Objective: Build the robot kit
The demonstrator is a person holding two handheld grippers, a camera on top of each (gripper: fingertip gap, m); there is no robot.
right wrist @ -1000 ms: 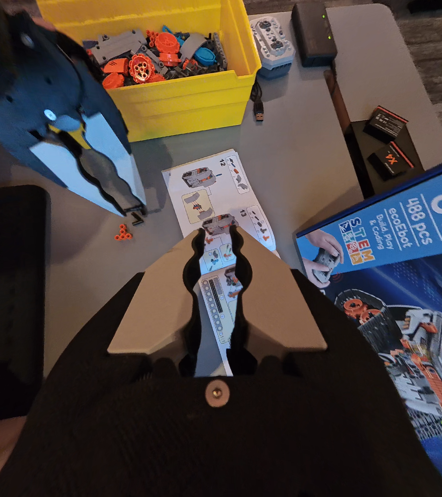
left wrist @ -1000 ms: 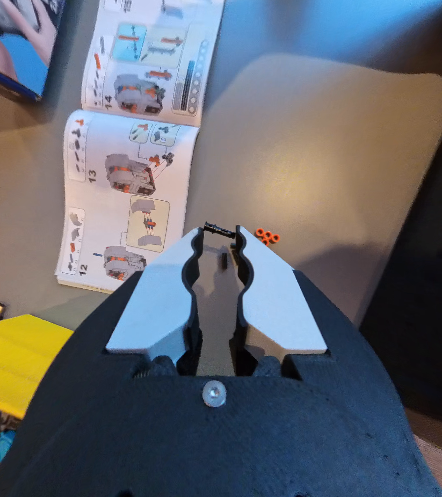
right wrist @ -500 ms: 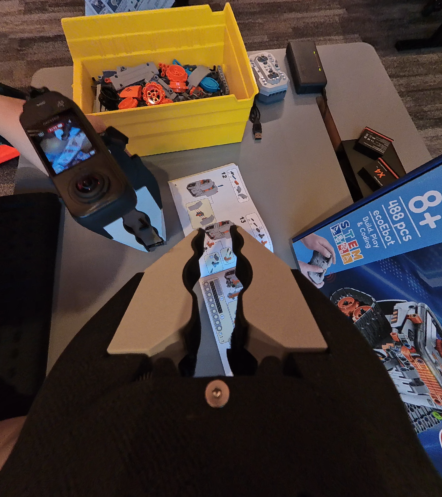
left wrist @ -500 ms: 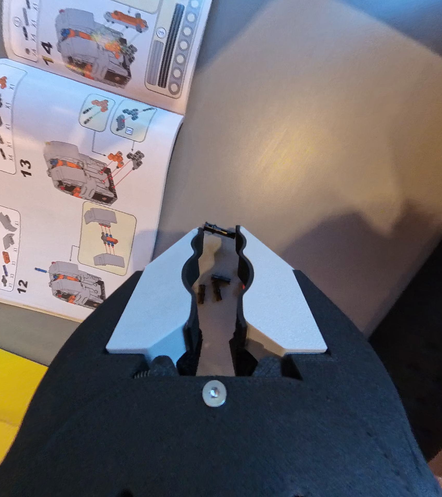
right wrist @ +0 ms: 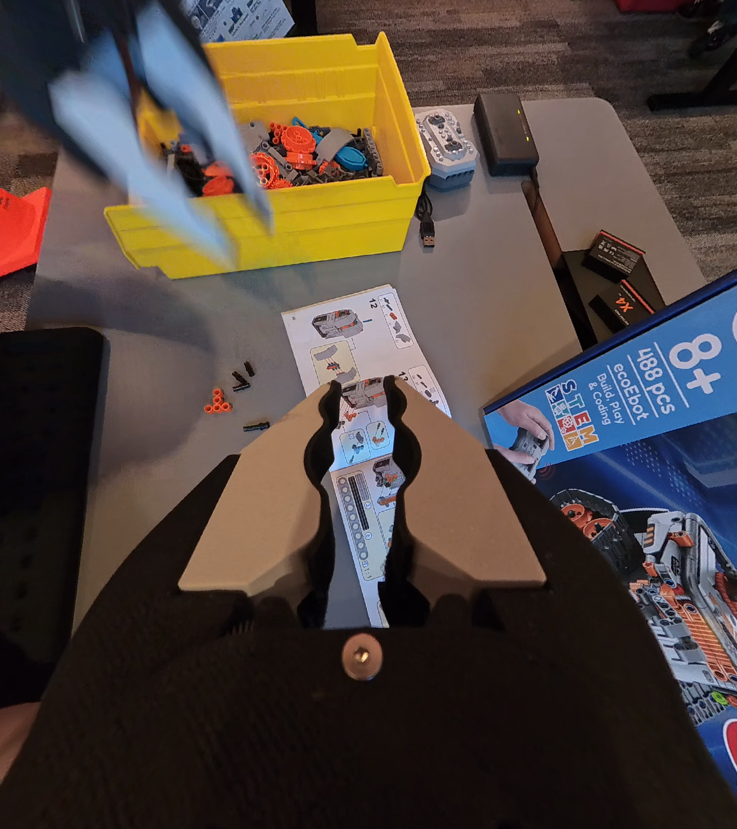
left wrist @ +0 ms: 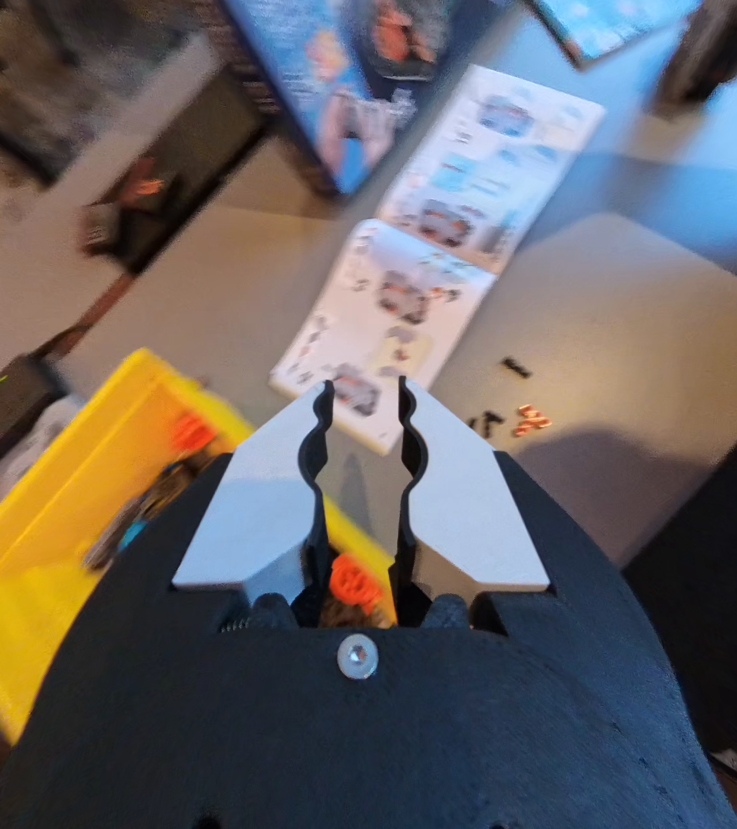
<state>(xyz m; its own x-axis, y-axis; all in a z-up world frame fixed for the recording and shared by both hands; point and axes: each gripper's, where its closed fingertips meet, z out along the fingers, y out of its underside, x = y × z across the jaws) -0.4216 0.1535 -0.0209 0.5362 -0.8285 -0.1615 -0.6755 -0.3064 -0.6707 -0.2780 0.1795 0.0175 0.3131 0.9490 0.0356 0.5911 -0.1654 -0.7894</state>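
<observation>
Both jaws apart, empty | left gripper over yellow bin | right view only: remote

left claw and yellow bin motion-blurred.

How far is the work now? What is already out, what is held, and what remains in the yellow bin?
Already out: an orange piece and a few black pins lie on the table beside the open booklet. In hand: nothing. The left tool is open and empty above the yellow bin; the right tool is open above the booklet. Left: many loose parts lie in the bin.
</observation>
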